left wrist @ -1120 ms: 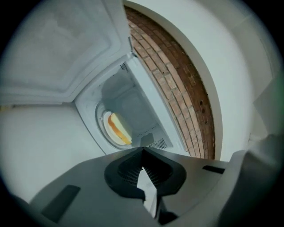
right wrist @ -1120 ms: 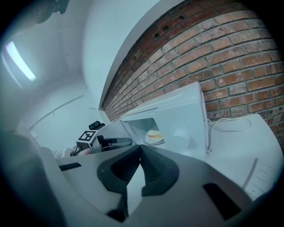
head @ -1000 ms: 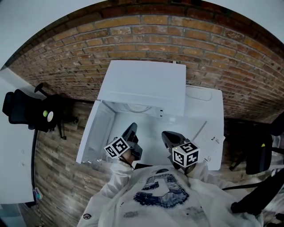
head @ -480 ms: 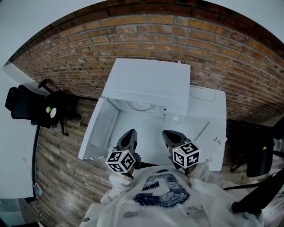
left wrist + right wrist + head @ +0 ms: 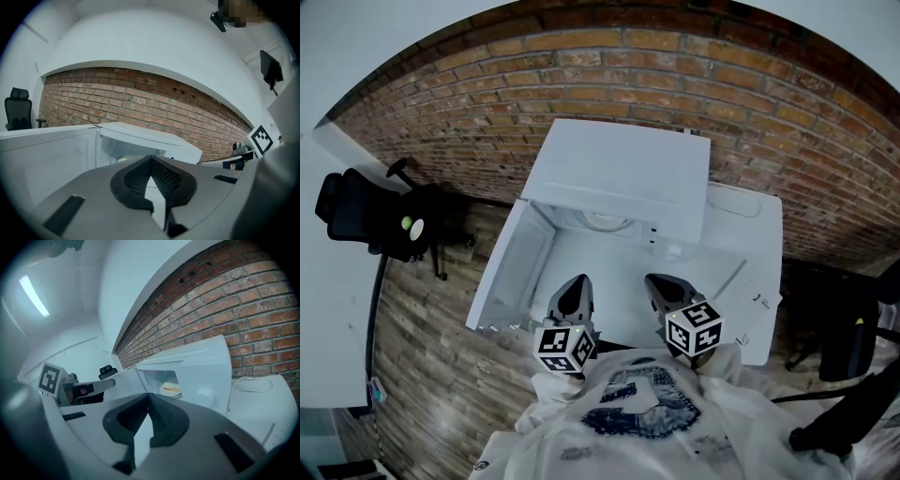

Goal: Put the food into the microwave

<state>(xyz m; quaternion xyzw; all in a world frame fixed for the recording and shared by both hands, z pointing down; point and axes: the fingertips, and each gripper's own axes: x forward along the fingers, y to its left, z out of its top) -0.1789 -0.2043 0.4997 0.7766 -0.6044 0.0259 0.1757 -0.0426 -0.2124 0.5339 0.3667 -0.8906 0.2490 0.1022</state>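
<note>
The white microwave point(image 5: 623, 173) stands on a white table point(image 5: 750, 234) against a brick wall, with its door point(image 5: 514, 267) swung open to the left. Inside, a plate with pale food point(image 5: 171, 389) rests on the floor of the cavity. My left gripper point(image 5: 576, 289) and right gripper point(image 5: 661, 284) hover side by side just in front of the opening, both pointing into it. In the left gripper view the gripper point(image 5: 151, 161) has its jaws closed tip to tip with nothing between them. The right gripper view shows that gripper point(image 5: 149, 397) the same way, shut and empty.
A sheet of paper point(image 5: 757, 300) lies on the table right of the microwave, and a white cord point(image 5: 255, 383) trails there. A black office chair point(image 5: 356, 211) stands at the left on the wood floor, and another dark chair point(image 5: 844, 328) at the right.
My left gripper has risen a little and rolled upright, so its marker cube now sits below its jaws. The right gripper has stayed where it was.
</note>
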